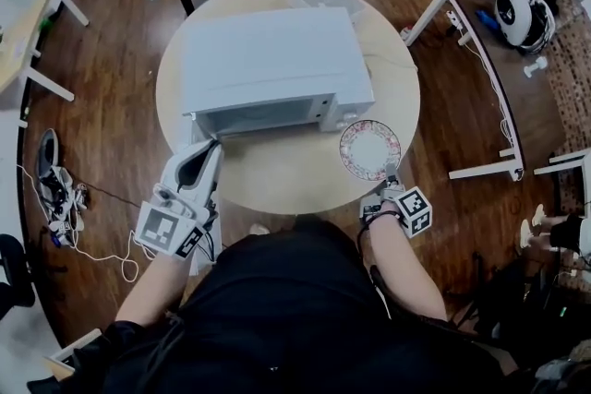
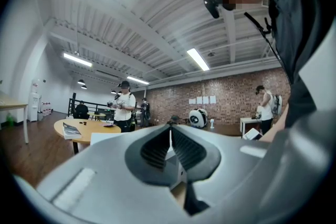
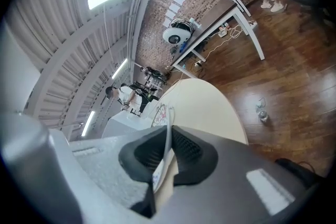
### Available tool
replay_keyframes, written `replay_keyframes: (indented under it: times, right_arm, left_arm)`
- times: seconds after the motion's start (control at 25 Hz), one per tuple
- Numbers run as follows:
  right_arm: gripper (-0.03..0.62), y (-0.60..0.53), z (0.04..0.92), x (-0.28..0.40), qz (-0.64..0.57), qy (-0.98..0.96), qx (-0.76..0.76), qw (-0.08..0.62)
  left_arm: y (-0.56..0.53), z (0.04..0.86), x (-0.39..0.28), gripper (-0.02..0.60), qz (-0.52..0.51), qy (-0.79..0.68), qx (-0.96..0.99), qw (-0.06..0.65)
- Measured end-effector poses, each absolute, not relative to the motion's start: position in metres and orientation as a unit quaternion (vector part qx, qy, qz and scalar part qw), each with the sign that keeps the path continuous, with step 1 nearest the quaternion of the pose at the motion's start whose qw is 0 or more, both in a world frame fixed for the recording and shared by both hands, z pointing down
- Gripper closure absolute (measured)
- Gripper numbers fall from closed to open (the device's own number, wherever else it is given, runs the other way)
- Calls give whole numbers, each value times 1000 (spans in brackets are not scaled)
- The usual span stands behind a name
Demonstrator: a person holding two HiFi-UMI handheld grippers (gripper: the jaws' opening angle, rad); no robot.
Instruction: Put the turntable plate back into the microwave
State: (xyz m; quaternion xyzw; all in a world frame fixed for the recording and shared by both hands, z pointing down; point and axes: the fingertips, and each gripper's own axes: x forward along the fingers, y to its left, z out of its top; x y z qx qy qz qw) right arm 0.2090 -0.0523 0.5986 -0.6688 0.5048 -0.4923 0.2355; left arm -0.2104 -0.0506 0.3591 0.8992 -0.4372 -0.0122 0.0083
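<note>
Pinching the near rim of the round turntable plate with its white centre and pinkish patterned border [image 1: 369, 149], the right gripper [image 1: 389, 186] has its jaws narrowed onto that thin edge, so the plate reaches away from it toward the far side. The plate shows its full face upward, roughly flat, over the right part of the round pale wooden table [image 1: 277, 185]; whether it rests there or hangs just above cannot be told. The coming move turns on this: the dark open cavity [image 1: 263, 117] of the white boxy microwave [image 1: 268, 60] lies left of the plate and slightly farther, facing the person. The right hand is clearly nearer the plate. The left gripper [image 1: 211, 149], jaws together, sits at the cavity's near left corner.
</note>
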Motion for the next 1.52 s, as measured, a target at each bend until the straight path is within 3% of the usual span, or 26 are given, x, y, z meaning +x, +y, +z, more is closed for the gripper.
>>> replay_keyframes:
  times: [1.52]
  right_arm:
    - [574, -58, 599, 107, -531, 561, -598, 212]
  left_arm:
    - [-35, 352, -218, 572, -32, -444, 896, 10]
